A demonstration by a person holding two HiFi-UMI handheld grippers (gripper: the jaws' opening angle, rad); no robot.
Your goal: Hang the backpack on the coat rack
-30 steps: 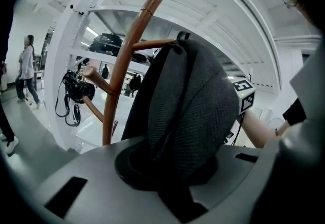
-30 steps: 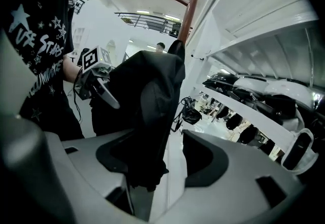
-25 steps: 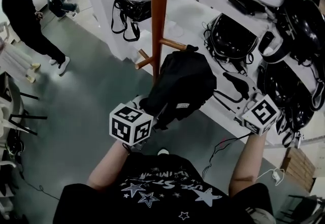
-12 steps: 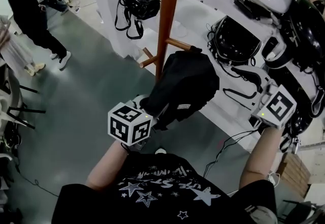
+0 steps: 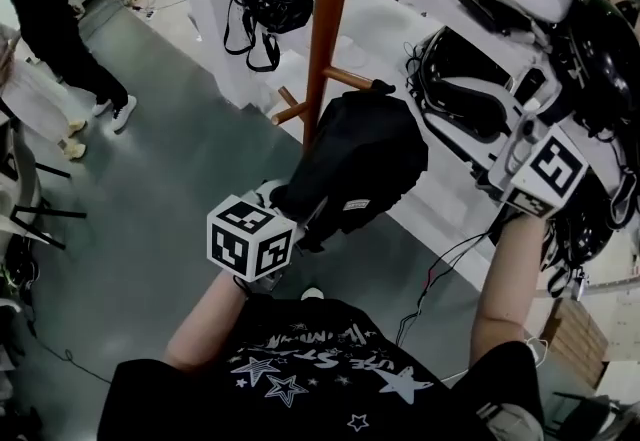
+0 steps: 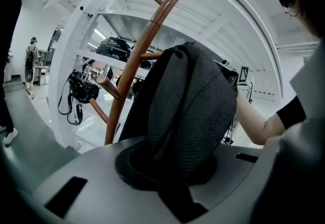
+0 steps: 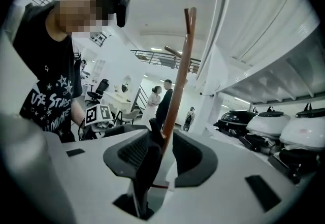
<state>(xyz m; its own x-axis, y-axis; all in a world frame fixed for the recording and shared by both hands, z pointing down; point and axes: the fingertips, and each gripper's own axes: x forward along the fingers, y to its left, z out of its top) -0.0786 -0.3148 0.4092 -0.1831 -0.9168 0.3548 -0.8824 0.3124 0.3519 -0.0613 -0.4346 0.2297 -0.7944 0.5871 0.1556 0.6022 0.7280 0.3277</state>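
Rising since a second ago, the right gripper (image 7: 163, 141) hovers by the white shelves (image 5: 372, 14), well apart from the black fabric backpack (image 5: 360, 159), its tongs slightly parted on nothing. The left gripper (image 6: 175, 164) clamps the pack's lower end, apparently propping it while its top settles on a peg (image 5: 345, 80) of the brown wooden coat rack (image 5: 332, 19). The pack's long axis slants from the peg down toward the person, top uppermost.

**My blind spots**

In the head view I am losing the coat rack (image 5: 325, 29) off the top edge, and the backpack (image 5: 360, 154) is covering its lower pole. The jaws of the left gripper (image 5: 285, 214) are hiding beneath its marker cube (image 5: 250, 239). In the left gripper view, fabric is burying the jaw tips. A bystander (image 5: 50, 29) at upper left is getting cropped.
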